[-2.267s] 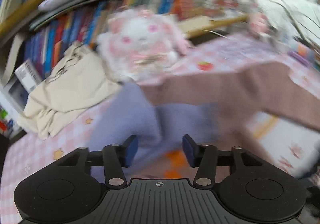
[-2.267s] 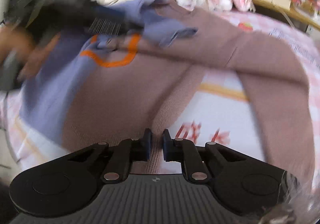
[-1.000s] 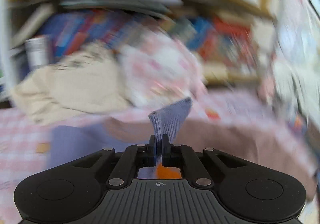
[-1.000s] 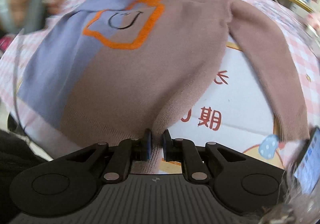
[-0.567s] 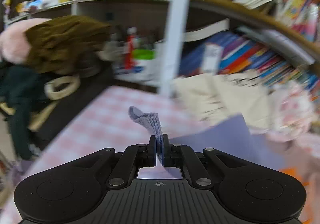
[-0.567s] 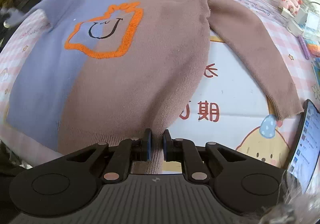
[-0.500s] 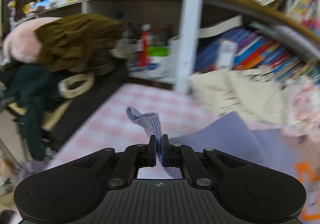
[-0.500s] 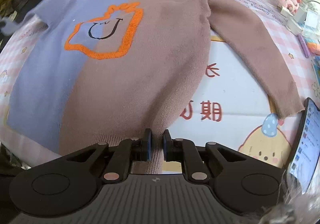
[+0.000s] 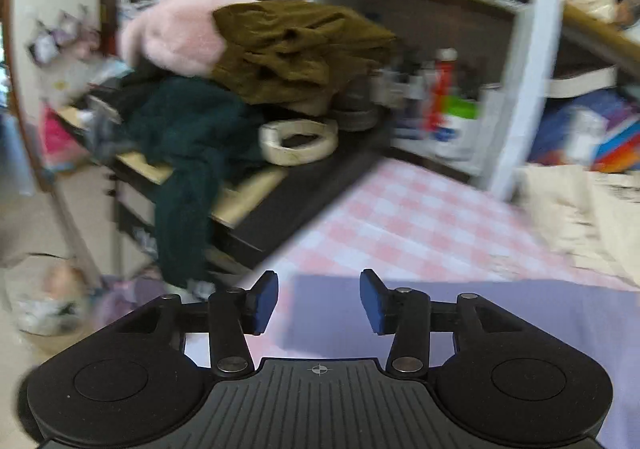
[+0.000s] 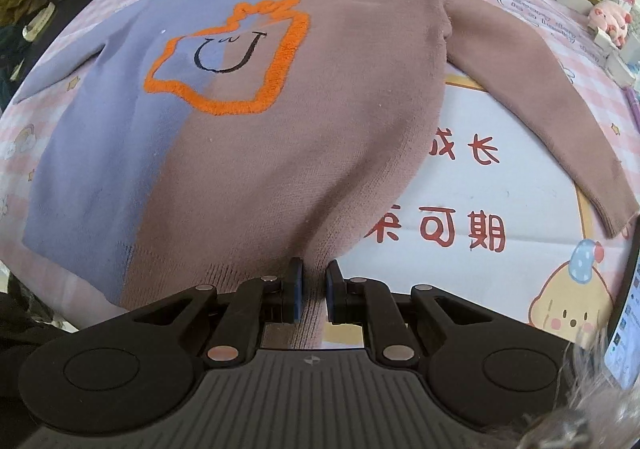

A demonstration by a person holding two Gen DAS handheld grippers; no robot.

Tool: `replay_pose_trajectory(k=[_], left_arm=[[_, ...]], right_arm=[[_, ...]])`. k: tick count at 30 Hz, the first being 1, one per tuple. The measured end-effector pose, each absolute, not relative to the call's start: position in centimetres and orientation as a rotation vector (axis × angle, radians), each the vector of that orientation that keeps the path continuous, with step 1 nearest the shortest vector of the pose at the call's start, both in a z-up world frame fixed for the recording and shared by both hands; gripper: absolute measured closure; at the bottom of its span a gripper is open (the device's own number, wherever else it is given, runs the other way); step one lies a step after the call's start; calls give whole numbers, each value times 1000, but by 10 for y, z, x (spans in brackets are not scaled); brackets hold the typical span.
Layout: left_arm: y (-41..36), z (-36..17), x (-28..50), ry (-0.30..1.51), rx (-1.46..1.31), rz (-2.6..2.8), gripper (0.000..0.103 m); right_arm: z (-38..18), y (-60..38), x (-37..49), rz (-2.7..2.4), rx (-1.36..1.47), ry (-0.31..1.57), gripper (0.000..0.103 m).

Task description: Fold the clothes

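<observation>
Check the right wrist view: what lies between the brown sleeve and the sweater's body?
In the right wrist view, bare printed mat with red characters fills the wedge between the brown sleeve and the sweater body.

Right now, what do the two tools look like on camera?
Both match: the left tool and right tool have matte black linkage arms with silver rivets, blue pads on the fingertips, a ribbed grey-black body with a small crosshair mark, and round discs at either side. No cables or sleeves show.
</observation>
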State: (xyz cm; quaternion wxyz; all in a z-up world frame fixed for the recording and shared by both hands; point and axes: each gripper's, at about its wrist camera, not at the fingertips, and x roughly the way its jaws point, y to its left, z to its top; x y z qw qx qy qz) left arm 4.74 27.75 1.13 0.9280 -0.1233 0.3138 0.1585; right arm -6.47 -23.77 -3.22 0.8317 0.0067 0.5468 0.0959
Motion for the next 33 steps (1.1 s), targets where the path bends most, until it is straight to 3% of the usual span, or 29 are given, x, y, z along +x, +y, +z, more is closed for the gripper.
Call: replay_pose_trajectory(k=[2,7,8,13,15,16,17,19,24,28,33], left_arm=[[251,4,40,692,-253,174,59],[183,-23,32,801,-223,-85,58],[172,-27,34,814,-209,-102,58],[146,-38,59,841,-165,-110,59],[140,-41,66,837,-157,-115,61],[137,-42,69,834,-154,-118,67],[134,-42,72,834,-148,-126,86],[129,-42,70,846,-146,-157,103],[113,-36,54,891,-85,-171,103],[116,-39,42,880,-57,-167,103],[145,-39,67,876,-94,-70,103]], right_arm=[[-33,-242,-62,193,45,1159,90],[-31,-252,-61,121,113,1115,69],[-30,-253,-61,116,116,1110,69],[-30,-255,-60,88,127,1089,71],[-30,-256,-59,77,132,1081,80],[-30,-257,-59,72,135,1077,84],[-30,-257,-59,67,137,1073,87],[-30,-258,-58,56,142,1064,90],[-31,-259,-36,-91,-75,961,91],[-30,-269,-33,-153,-35,967,91],[-30,-235,-53,201,34,1027,90]])
